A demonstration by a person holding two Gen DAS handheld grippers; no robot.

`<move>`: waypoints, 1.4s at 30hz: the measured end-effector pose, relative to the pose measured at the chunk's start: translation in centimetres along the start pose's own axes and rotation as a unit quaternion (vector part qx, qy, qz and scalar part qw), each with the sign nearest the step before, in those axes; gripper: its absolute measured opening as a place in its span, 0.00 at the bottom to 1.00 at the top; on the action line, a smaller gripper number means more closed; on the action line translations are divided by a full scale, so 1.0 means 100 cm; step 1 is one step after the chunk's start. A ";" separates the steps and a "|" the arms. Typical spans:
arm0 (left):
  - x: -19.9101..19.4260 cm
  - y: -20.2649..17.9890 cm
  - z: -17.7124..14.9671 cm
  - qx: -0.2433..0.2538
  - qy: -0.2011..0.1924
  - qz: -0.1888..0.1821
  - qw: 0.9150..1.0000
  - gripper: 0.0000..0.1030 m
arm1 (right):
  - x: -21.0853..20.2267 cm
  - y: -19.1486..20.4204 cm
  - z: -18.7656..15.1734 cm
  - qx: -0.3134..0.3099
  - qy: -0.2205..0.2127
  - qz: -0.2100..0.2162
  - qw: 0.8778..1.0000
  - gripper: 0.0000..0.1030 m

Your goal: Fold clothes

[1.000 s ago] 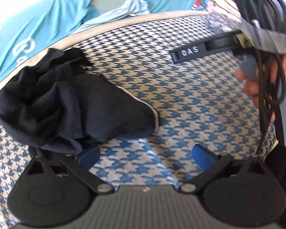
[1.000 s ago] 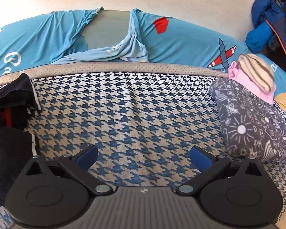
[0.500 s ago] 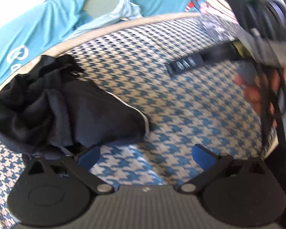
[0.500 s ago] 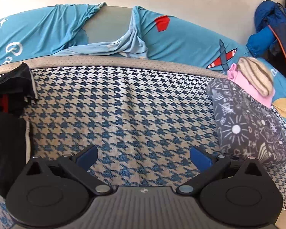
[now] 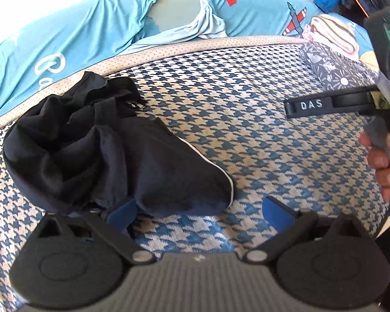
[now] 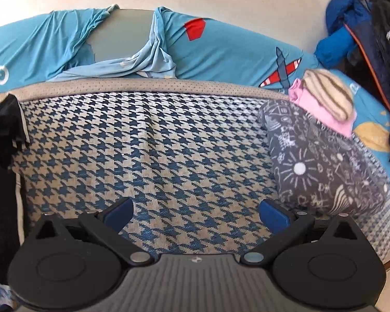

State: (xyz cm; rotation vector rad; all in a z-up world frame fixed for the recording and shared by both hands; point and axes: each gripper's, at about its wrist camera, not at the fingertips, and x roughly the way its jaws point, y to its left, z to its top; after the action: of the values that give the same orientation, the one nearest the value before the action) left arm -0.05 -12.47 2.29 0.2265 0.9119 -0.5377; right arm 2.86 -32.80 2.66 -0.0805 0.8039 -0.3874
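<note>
A crumpled black garment (image 5: 111, 156) with a thin white edge trim lies on the blue-and-white houndstooth mat (image 5: 247, 143), left of centre in the left wrist view. My left gripper (image 5: 199, 212) is open just in front of it, its left finger at the cloth's near hem. In the right wrist view the same black garment (image 6: 2, 156) shows only at the far left edge. My right gripper (image 6: 196, 213) hangs open over bare mat (image 6: 169, 156), holding nothing. The right gripper's black arm marked DAS (image 5: 325, 105) shows at the right of the left wrist view, held by a hand (image 5: 382, 161).
A grey patterned pillow (image 6: 322, 163) lies on the mat's right side, with a pink cloth and striped knit hat (image 6: 327, 93) behind it. A turquoise sheet (image 6: 221, 46) covers the bed beyond. Blue and dark jackets (image 6: 364, 39) hang at the far right.
The left gripper has edged closer to the black garment, so its left finger now meets the hem. The right gripper has shifted slightly; the pillow sits nearer its right finger. Both stay open.
</note>
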 end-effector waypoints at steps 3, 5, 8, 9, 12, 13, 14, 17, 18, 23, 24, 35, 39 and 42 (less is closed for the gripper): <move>0.000 0.007 0.001 -0.017 -0.004 0.004 1.000 1.00 | 0.000 -0.002 0.000 0.012 0.010 0.012 1.000 1.00; 0.001 0.012 0.003 -0.030 -0.006 0.008 0.999 1.00 | 0.000 -0.004 0.000 0.019 0.011 0.014 1.000 1.00; 0.004 0.019 0.005 -0.047 -0.008 0.016 0.999 1.00 | -0.002 -0.008 0.002 0.033 0.003 0.002 0.999 1.00; 0.004 0.021 0.006 -0.051 -0.008 0.018 0.999 1.00 | -0.003 -0.010 0.002 0.038 -0.002 -0.007 0.999 1.00; 0.007 0.025 0.007 -0.059 -0.007 0.020 0.998 1.00 | -0.006 -0.018 0.005 0.054 -0.014 -0.029 0.998 1.00; 0.007 0.025 0.007 -0.058 -0.006 0.020 0.998 1.00 | -0.007 -0.021 0.006 0.061 -0.016 -0.031 0.997 1.00; 0.008 0.024 0.007 -0.057 -0.006 0.021 0.998 1.00 | -0.007 -0.024 0.007 0.069 -0.017 -0.034 0.997 1.00; 0.009 0.023 0.006 -0.053 -0.005 0.020 0.998 1.00 | -0.008 -0.030 0.009 0.086 -0.018 -0.043 0.995 1.00; 0.009 0.022 0.006 -0.052 -0.004 0.019 0.998 1.00 | -0.008 -0.032 0.009 0.091 -0.018 -0.045 0.995 1.00; 0.010 0.021 0.007 -0.052 -0.004 0.019 0.998 1.00 | -0.010 -0.042 0.011 0.114 -0.019 -0.058 0.992 1.00; 0.010 0.020 0.007 -0.052 -0.004 0.018 0.998 1.00 | -0.010 -0.043 0.011 0.118 -0.018 -0.057 0.991 1.00; 0.012 0.021 0.007 -0.059 0.001 0.005 0.998 1.00 | 0.006 -0.046 0.003 0.171 0.073 0.034 0.982 1.00; 0.010 0.025 0.008 -0.067 -0.003 0.004 0.998 1.00 | 0.012 -0.038 0.000 0.173 0.107 0.074 0.976 1.00; 0.007 0.029 0.011 -0.075 -0.012 0.008 0.997 1.00 | 0.014 -0.025 -0.002 0.159 0.122 0.101 0.974 1.00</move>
State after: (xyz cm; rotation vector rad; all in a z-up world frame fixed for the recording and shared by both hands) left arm 2.63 -10.67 2.29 0.0909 0.9211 -0.4537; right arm 2.82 -35.61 2.14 0.3527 0.9728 -0.3321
